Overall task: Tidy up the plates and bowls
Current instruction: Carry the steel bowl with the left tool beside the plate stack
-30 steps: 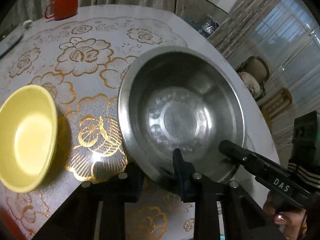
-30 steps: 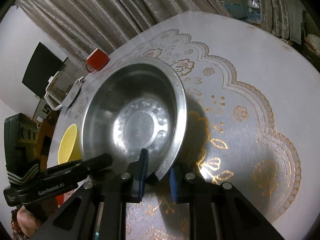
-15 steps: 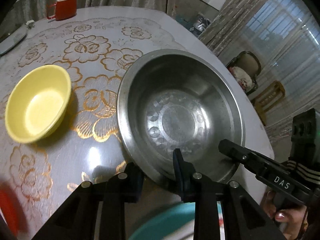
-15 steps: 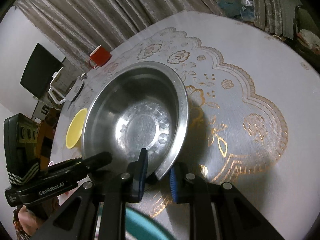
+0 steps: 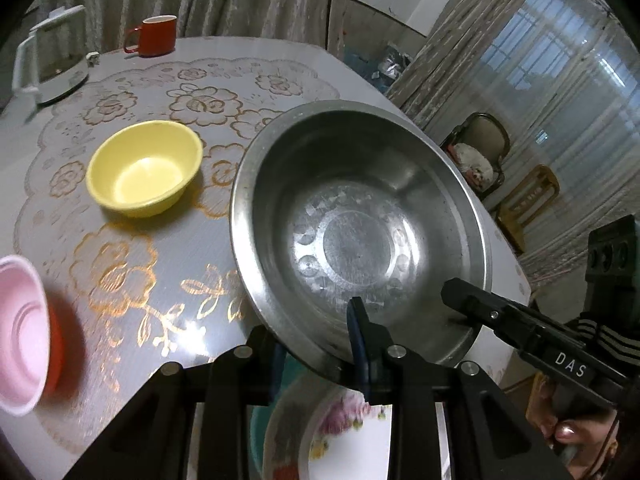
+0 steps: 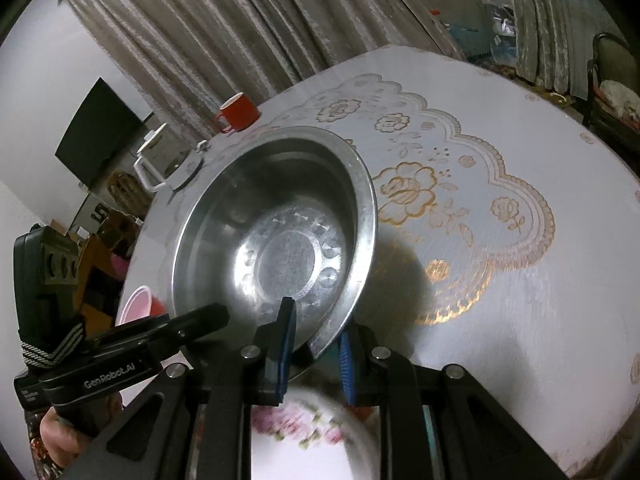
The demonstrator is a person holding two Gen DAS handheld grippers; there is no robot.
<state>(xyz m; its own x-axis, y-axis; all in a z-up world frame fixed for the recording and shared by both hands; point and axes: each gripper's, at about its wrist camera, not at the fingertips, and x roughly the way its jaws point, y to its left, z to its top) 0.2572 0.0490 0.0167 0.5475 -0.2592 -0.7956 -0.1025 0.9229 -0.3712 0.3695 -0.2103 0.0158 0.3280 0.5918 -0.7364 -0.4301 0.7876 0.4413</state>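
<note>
Your left hand-held gripper (image 5: 316,344) and right hand-held gripper (image 6: 314,338) each pinch the steel basin's (image 5: 352,240) near rim (floral plate (image 5: 344,436) beneath); yellow bowl (image 5: 144,168) left of the basin.

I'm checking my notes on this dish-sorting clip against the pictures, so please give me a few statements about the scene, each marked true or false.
1. Both grippers grip the rim of the steel basin. True: the left gripper and the right gripper each have one finger inside and one outside.
2. The yellow bowl sits inside the basin. False: it stands apart on the table.
3. The red mug stands at the table's far edge. True.
4. The basin holds food. False: it is empty.
5. A flowered plate lies below the basin. True.
</note>
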